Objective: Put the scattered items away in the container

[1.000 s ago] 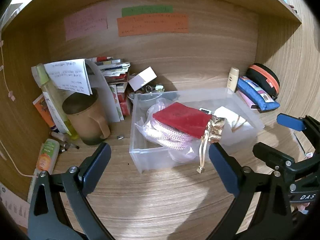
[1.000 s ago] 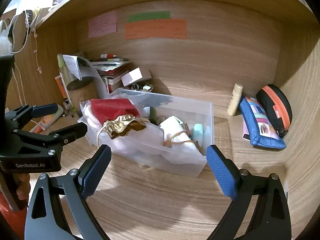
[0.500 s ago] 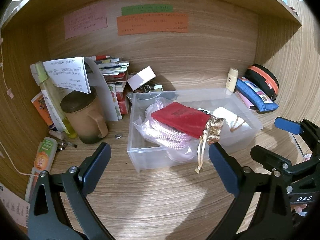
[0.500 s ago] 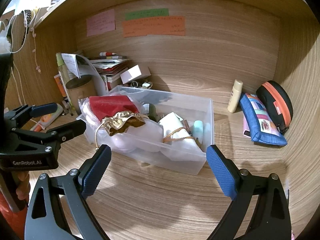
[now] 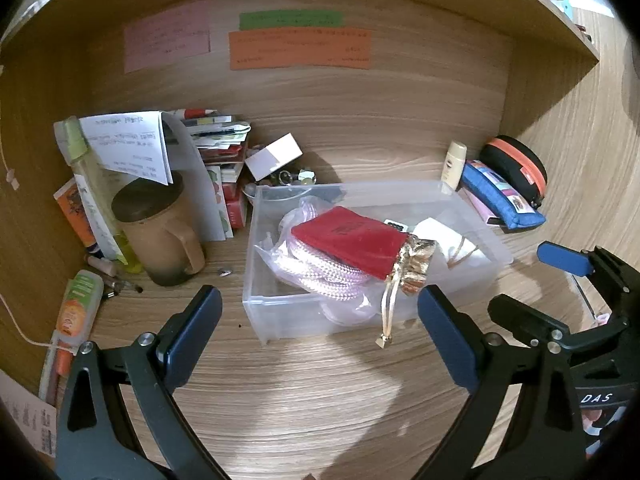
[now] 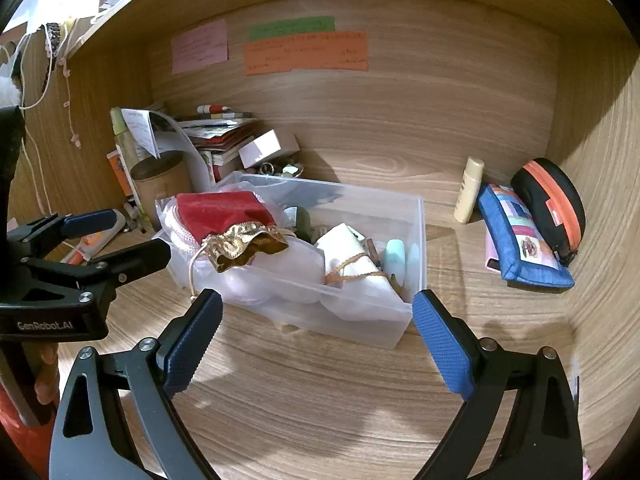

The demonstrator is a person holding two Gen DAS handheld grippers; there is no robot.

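Note:
A clear plastic bin (image 5: 476, 200) (image 6: 418, 232) stands on the wooden shelf floor. On top of its contents lies a red velvet pouch (image 5: 352, 238) (image 6: 220, 214) with a gold mouth, over a bagged pink rope (image 5: 320, 274). A white pouch (image 6: 352, 256) and a pale green item (image 6: 395, 254) lie further in. My left gripper (image 5: 318, 332) hangs open in front of the bin, holding nothing. My right gripper (image 6: 316, 332) is open too, short of the bin's near wall. Each gripper shows at the edge of the other's view.
Left of the bin stand a brown mug (image 5: 160, 236), a spray bottle (image 5: 92, 184), stacked books and papers (image 5: 216, 140), and a tube (image 5: 76, 304). At the right wall lie a cream bottle (image 6: 468, 190), a blue pouch (image 6: 520, 240) and a black-orange case (image 6: 552, 204).
Both grippers have drawn back slightly from the bin, which sits a little higher and smaller in both views. Nothing was picked up or released.

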